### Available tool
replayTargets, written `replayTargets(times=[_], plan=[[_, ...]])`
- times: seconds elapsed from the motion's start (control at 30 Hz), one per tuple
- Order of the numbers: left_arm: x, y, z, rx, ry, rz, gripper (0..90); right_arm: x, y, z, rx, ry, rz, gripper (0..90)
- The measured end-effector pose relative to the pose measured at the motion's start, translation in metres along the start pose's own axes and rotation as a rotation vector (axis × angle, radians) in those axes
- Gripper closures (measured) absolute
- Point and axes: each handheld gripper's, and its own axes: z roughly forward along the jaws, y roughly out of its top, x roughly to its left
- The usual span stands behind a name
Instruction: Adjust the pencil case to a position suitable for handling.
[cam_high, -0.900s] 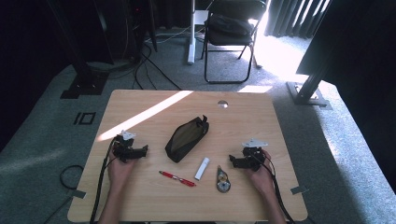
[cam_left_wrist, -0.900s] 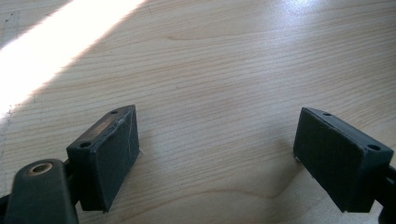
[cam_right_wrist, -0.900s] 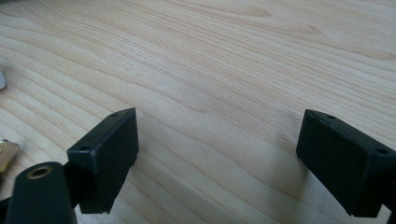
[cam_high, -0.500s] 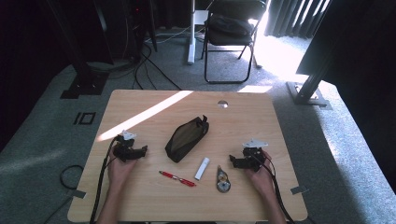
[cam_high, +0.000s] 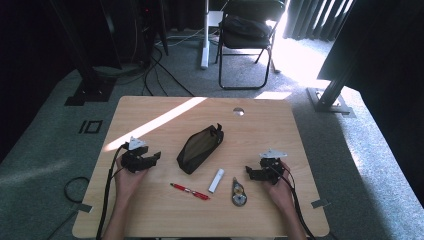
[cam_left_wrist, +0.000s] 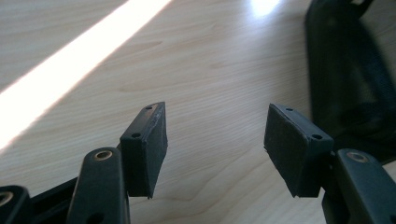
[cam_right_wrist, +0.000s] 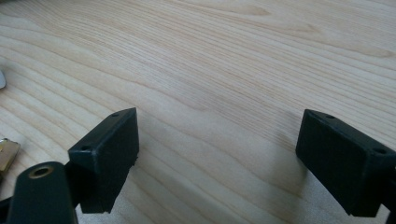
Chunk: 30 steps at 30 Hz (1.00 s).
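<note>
Your black mesh zip pouch (cam_high: 200, 148) lies near the middle of the light wooden table (cam_high: 300, 125), slanted, its narrow end with the pull tab toward one o'clock and its wide end toward seven. Nothing touches it. In your left gripper view the same pouch (cam_left_wrist: 348, 79) sits dark at two o'clock, beyond the right-hand jaw and apart from it.

Out at nine o'clock from the pouch, your left hand-held gripper (cam_high: 150, 159) rests low over the table, jaws standing apart with bare wood between the pads (cam_left_wrist: 145, 149), aimed toward the pouch's wide end and near it, no contact. A bright strip of sunlight (cam_high: 160, 120) runs across the table from eleven o'clock of the pouch down toward your left hand (cam_high: 127, 181).

At six o'clock from the pouch lies a red pen (cam_high: 190, 191), tilted, and just beside it at five o'clock a small white stick-shaped thing (cam_high: 216, 180), the two close but apart. Further along, at four to five o'clock, sits a grey and black correction-tape dispenser (cam_high: 239, 192).

Your right hand-held gripper (cam_high: 252, 172) sits at four o'clock from the pouch, well apart from it, just beside the dispenser, pointing inward. Its jaws are wide apart too, only wood grain between the pads (cam_right_wrist: 109, 156).

Past the table at twelve o'clock stands a black folding chair (cam_high: 247, 25) on the grey carpet.
</note>
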Motion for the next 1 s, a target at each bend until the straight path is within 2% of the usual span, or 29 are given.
replayTargets(times=[0.33, 0.5, 0.7, 1.0], plan=[[-0.016, 0.011, -0.007, -0.053, -0.033, 0.014, 38.5, 0.0, 0.0, 0.0, 0.0, 0.0, 0.0, 13.1], [-0.023, 0.014, -0.007, -0.063, -0.048, 0.02, 38.6, 0.0, 0.0, 0.0, 0.0, 0.0, 0.0, 13.1], [-0.037, 0.02, -0.005, -0.061, -0.058, 0.056, 43.2, 0.0, 0.0, 0.0, 0.0, 0.0, -0.001, 13.1], [-0.05, 0.023, 0.001, -0.057, -0.088, 0.07, 46.2, 0.0, 0.0, 0.0, 0.0, 0.0, 0.0, 13.2]])
